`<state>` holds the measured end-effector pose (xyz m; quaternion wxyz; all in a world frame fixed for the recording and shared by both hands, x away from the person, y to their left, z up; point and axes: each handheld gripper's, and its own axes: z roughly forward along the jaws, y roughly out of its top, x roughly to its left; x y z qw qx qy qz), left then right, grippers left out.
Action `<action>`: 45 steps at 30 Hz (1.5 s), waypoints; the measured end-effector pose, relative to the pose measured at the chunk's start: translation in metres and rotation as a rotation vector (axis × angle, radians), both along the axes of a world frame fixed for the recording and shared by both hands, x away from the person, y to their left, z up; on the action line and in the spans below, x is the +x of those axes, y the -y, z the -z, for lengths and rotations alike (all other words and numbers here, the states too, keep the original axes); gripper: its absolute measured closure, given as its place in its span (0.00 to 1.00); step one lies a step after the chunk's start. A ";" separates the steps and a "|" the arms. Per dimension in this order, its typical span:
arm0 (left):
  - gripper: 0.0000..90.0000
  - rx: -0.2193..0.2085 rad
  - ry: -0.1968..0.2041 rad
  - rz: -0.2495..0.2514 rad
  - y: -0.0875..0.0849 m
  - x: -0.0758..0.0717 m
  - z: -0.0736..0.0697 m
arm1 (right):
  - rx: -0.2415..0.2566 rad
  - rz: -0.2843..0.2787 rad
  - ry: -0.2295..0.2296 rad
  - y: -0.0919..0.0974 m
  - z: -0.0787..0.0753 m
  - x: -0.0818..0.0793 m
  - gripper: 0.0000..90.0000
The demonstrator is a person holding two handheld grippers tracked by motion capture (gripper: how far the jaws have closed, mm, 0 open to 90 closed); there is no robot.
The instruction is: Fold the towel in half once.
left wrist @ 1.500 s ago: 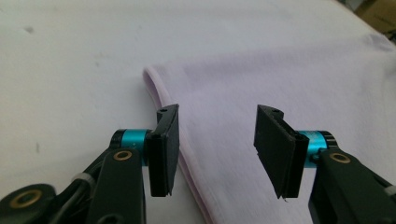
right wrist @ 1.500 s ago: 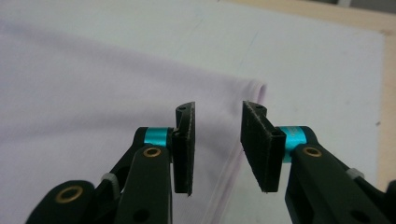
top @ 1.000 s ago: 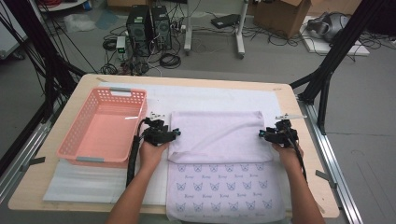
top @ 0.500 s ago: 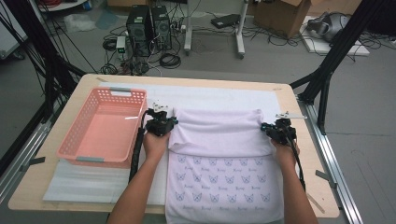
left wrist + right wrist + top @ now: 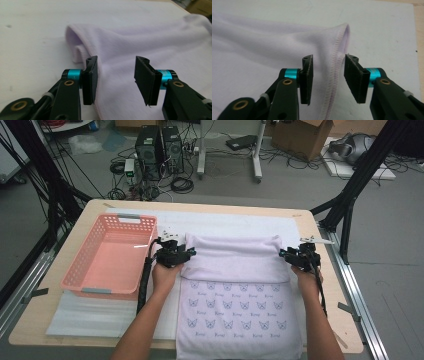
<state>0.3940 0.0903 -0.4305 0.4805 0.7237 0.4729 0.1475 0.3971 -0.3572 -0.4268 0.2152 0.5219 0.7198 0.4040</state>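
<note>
Basket (image 5: 112,257) sits left of folded cloth (image 5: 235,262) on table (image 5: 320,270).

One folded pale lilac cloth (image 5: 235,270) with a butterfly print lies on the surface (image 5: 320,320). One pink basket (image 5: 107,257) stands beside it. One white mat (image 5: 235,224) lies under both. Two grippers: the left gripper (image 5: 189,254) and the right gripper (image 5: 285,253).
</note>
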 end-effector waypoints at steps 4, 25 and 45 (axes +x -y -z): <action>0.59 -0.021 0.059 0.043 0.002 -0.017 -0.009 | -0.014 -0.046 0.021 0.001 -0.010 -0.016 0.62; 0.95 0.015 0.026 0.144 0.002 -0.085 0.015 | -0.032 -0.233 0.029 0.002 0.013 -0.090 0.94; 0.94 -0.048 0.094 0.200 -0.011 -0.161 0.014 | -0.004 -0.263 0.048 0.011 0.008 -0.159 0.93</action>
